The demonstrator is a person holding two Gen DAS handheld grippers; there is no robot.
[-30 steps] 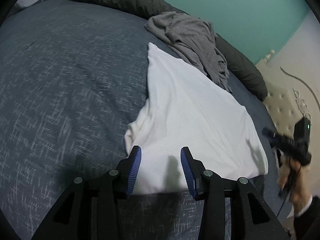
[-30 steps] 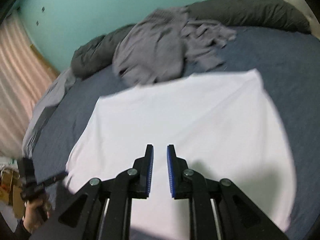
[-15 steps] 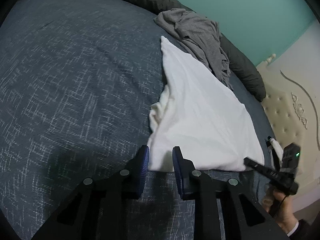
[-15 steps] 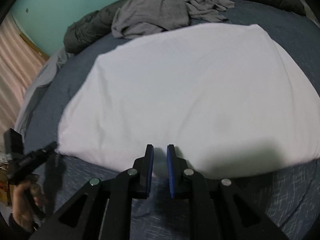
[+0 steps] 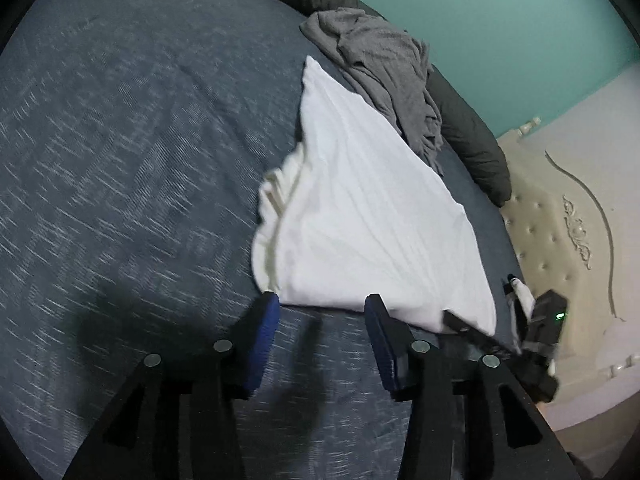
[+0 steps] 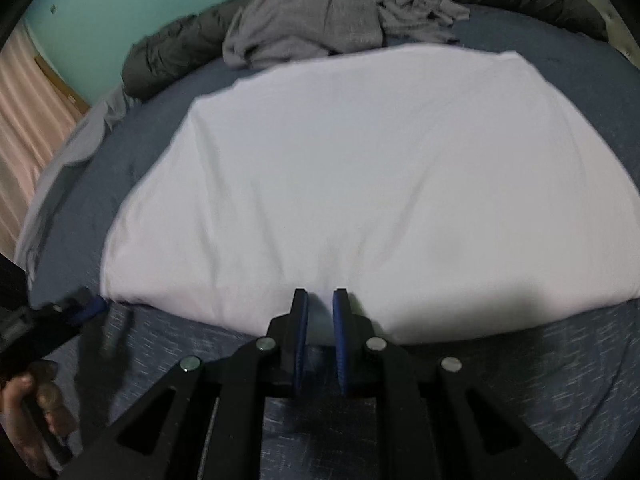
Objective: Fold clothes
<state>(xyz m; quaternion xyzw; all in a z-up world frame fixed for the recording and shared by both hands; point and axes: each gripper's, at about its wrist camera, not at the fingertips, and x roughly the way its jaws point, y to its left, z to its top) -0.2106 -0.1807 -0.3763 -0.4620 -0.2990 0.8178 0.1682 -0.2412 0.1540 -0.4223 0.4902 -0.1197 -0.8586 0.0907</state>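
Ahead of the left jaws: the white shirt (image 5: 368, 216) lay folded on the blue bedspread (image 5: 120, 160), its near edge just past the blue pads (image 5: 264, 332).
Left gripper (image 5: 322, 308): released, jaws spread wide over bare bedspread, gripping nothing.
Left of those jaws: only bedspread, with a dark shadow close by.
Beyond the shirt: a crumpled grey garment (image 5: 380, 68) lay at its far corner, against a long dark pillow (image 5: 468, 136).
Right of the left jaws: the right gripper (image 5: 536, 344), black with a green light, sat at the shirt's near right corner; a cream headboard (image 5: 568, 216) stood behind it.
Left of the right jaws: a hand (image 6: 28, 412) held the other black tool near the shirt's corner.
Right gripper, own view (image 6: 320, 304): nearly clenched, a narrow gap between the pads at the shirt's near edge; whether cloth sat between them, I cannot tell.
Ahead of the right jaws: the shirt spread broad and smooth, the grey garment and pillow past it.
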